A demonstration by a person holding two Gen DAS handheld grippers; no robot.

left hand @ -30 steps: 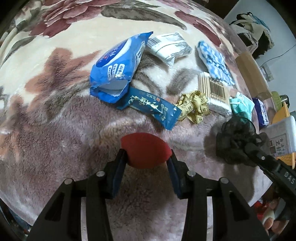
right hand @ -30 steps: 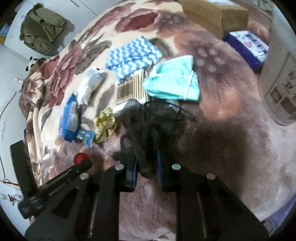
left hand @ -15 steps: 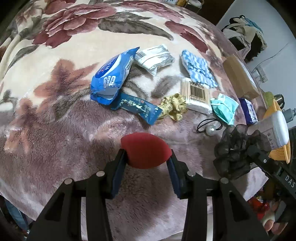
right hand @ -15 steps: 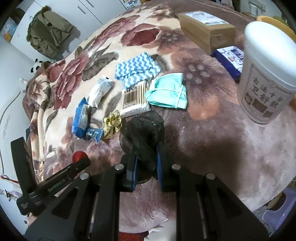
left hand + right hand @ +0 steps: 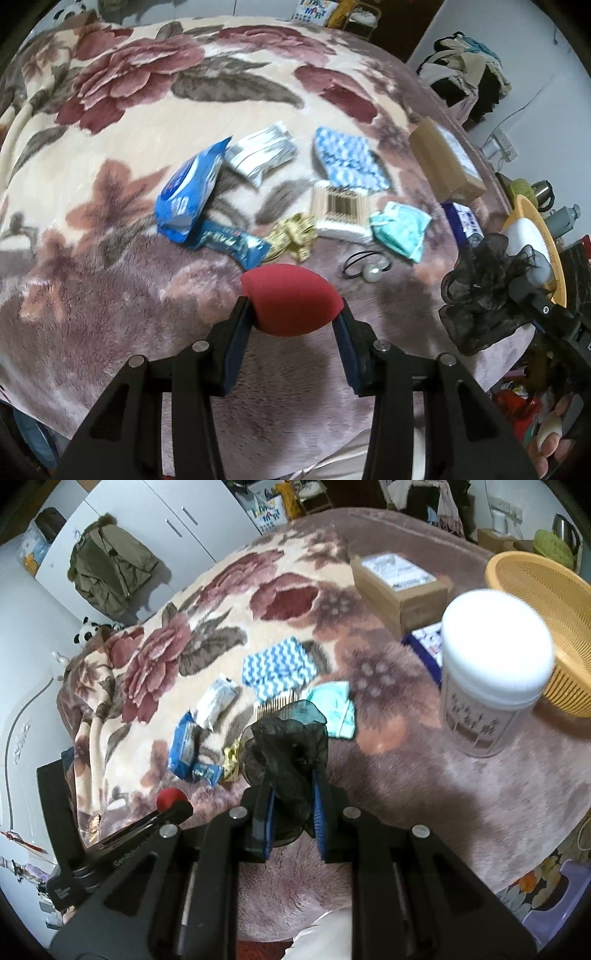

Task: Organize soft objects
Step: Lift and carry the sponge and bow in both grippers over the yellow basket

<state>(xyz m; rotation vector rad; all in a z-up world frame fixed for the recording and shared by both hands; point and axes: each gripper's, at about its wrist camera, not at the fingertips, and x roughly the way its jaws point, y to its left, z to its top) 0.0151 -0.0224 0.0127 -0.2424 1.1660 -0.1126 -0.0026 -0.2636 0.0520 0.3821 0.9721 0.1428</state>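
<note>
My left gripper [image 5: 293, 314] is shut on a red egg-shaped sponge [image 5: 291, 299] and holds it above the floral blanket [image 5: 110, 155]. My right gripper [image 5: 291, 794] is shut on a black mesh scrunchie [image 5: 286, 746], also held in the air; it shows at the right of the left wrist view [image 5: 484, 295]. The red sponge shows small in the right wrist view [image 5: 170, 799]. On the blanket lie a blue wipes pack [image 5: 190, 194], a blue-white zigzag cloth [image 5: 349, 162], a teal mask [image 5: 400, 227] and a white tissue pack [image 5: 262, 155].
A yellow tape measure [image 5: 293, 236], a cotton swab pack [image 5: 341, 210], a blue snack wrapper [image 5: 232, 243] and a black hair tie with a pearl [image 5: 367, 266] lie nearby. A white tub [image 5: 491, 675], an orange basket [image 5: 554, 590] and a cardboard box [image 5: 399, 579] stand at the right.
Both grippers have risen and pulled back from the blanket with their objects. The black hair tie with the pearl has come into view where the scrunchie lay.
</note>
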